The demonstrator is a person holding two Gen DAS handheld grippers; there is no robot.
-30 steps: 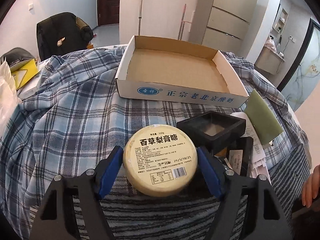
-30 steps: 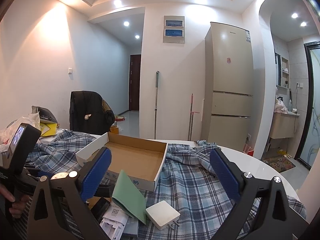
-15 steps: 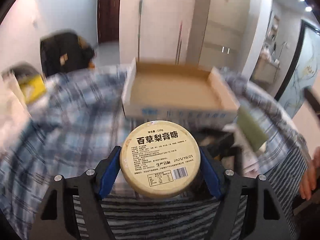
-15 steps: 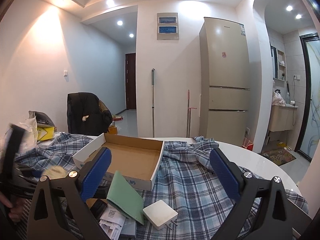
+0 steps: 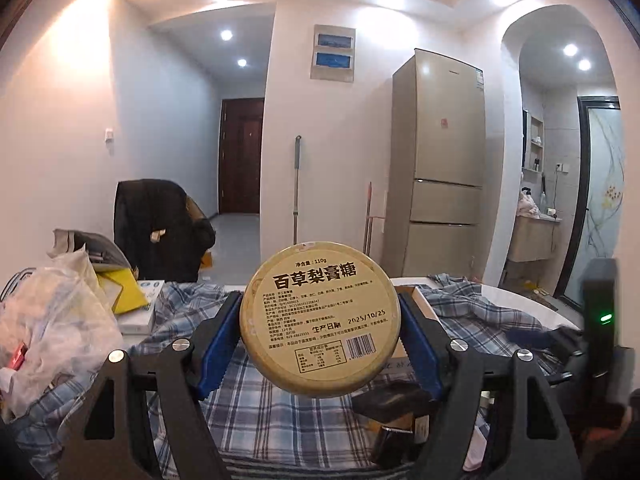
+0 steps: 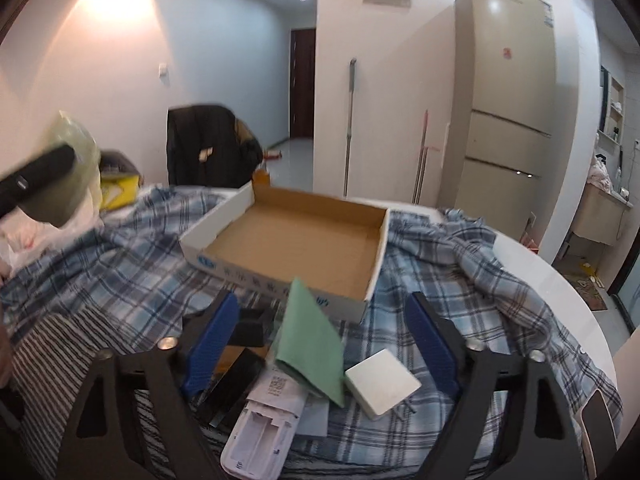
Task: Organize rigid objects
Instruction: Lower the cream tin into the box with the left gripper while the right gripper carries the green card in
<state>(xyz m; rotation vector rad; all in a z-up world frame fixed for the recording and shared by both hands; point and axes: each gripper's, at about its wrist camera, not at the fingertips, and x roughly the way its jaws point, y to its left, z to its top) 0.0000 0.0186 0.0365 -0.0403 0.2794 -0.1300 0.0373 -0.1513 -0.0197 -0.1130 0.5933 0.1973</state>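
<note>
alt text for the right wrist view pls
The right gripper hangs open over a clutter of small items on a plaid cloth: a green card, a white charger, black boxes. An empty cardboard tray lies beyond.

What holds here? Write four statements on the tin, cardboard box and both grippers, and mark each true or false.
1. The left gripper clamps a round tin. True.
2. The cardboard box already holds several items. False: it is empty.
3. The right gripper grips the white adapter. False: its jaws, just narrowed, hold nothing; the adapter lies on the plaid cloth.
4. A green card leans against the box's front wall. True.
</note>
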